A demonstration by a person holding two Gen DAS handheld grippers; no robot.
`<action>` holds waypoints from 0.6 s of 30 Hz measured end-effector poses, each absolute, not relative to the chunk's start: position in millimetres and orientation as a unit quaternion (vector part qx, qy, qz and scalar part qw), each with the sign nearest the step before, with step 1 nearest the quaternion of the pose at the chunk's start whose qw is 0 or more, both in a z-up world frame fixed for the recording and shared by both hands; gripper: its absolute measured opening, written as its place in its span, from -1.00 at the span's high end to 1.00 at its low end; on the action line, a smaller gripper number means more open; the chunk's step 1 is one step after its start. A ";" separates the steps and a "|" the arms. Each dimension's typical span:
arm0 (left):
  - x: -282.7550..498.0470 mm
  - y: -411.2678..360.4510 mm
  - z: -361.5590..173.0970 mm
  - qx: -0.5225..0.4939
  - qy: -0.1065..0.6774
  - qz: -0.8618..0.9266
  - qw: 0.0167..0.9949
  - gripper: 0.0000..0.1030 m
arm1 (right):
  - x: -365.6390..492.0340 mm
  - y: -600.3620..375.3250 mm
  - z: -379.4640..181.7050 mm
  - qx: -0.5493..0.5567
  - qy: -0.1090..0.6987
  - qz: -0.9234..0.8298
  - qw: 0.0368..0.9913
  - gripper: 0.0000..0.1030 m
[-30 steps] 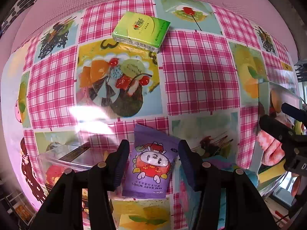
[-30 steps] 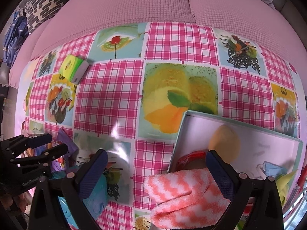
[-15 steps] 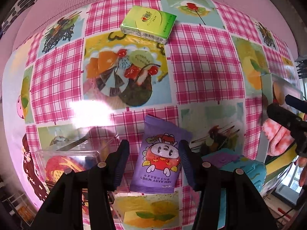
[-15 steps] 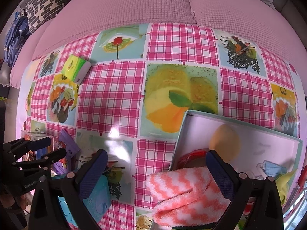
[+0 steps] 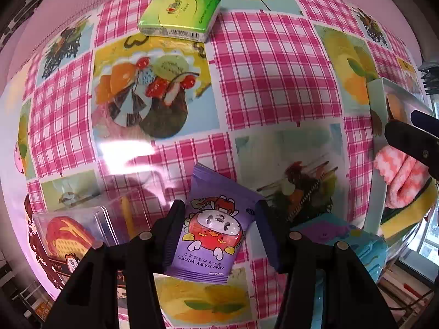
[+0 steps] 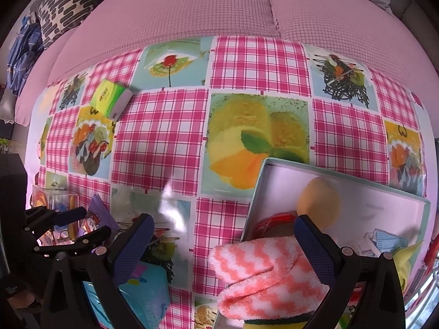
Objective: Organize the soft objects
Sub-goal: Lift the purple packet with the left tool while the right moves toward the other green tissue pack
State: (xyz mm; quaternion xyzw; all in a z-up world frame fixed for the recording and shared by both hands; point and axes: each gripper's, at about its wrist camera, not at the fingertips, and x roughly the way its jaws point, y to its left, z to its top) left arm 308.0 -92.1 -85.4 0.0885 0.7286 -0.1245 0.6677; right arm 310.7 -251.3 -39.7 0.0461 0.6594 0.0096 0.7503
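Left gripper (image 5: 218, 229) fingers stand spread, straddling the purple baby-wipes packet (image 5: 214, 227) flat on the checked desk (image 5: 274, 68) without pressing it. Far beyond lies a green tissue pack (image 5: 178, 16). Right gripper (image 6: 222, 244) gapes over a pink-and-white fuzzy sock (image 6: 260, 277).

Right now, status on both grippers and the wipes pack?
Left gripper open, straddling the purple wipes pack. Right gripper open over pink sock at the tray edge. Nothing blocking.
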 end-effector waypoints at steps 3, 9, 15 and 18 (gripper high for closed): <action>308.2 -90.2 -85.6 0.084 0.735 -0.129 0.660 -0.05 | 310.5 -251.8 -39.7 0.046 0.659 0.009 0.750 -1.00; 297.3 -87.6 -88.8 0.125 0.739 -0.147 0.646 -0.29 | 309.9 -254.4 -39.0 0.049 0.659 0.007 0.751 -1.00; 281.1 -78.8 -75.8 0.124 0.729 -0.165 0.653 -0.36 | 309.2 -249.4 -40.8 0.044 0.661 0.012 0.749 -1.00; 275.5 -73.1 -72.8 0.112 0.729 -0.169 0.654 -0.36 | 309.3 -249.4 -40.2 0.047 0.661 0.011 0.749 -1.00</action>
